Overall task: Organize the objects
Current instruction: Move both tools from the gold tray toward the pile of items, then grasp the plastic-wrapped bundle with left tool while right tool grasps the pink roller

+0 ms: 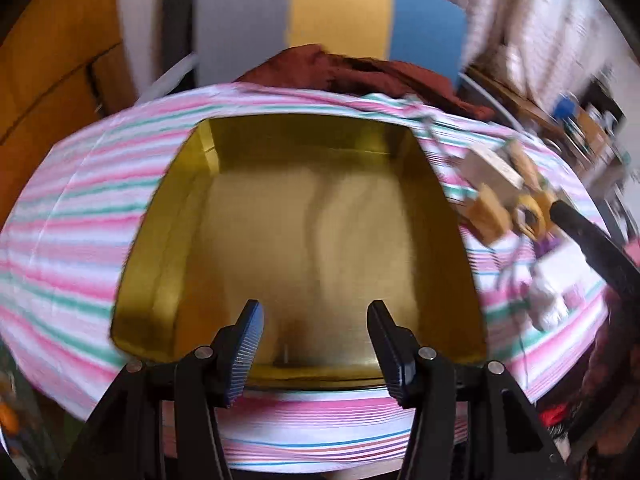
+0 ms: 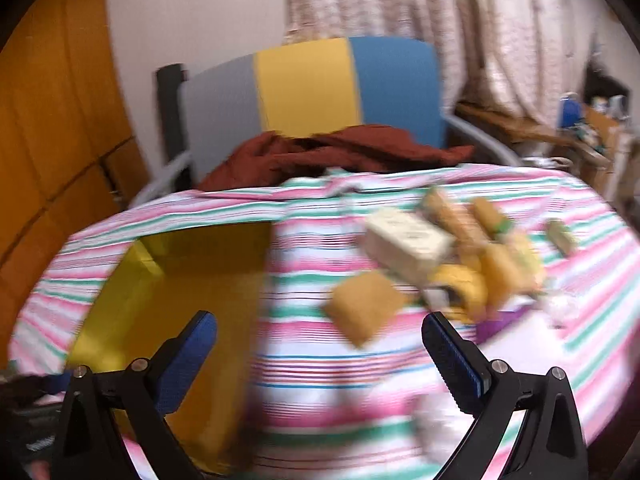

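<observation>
An empty gold tin box sits on the pink, green and white striped tablecloth. My left gripper is open and empty over the box's near edge. To the right lies a pile of small packets, with a cream box, a tan square packet and yellow packets. The pile also shows in the left wrist view. My right gripper is open and empty, just before the tan packet, with the tin box at its left. Both views are blurred.
A chair with a grey, yellow and blue back stands behind the table with a dark red cloth on it. A wooden cabinet is at the left, curtains and cluttered shelves at the right.
</observation>
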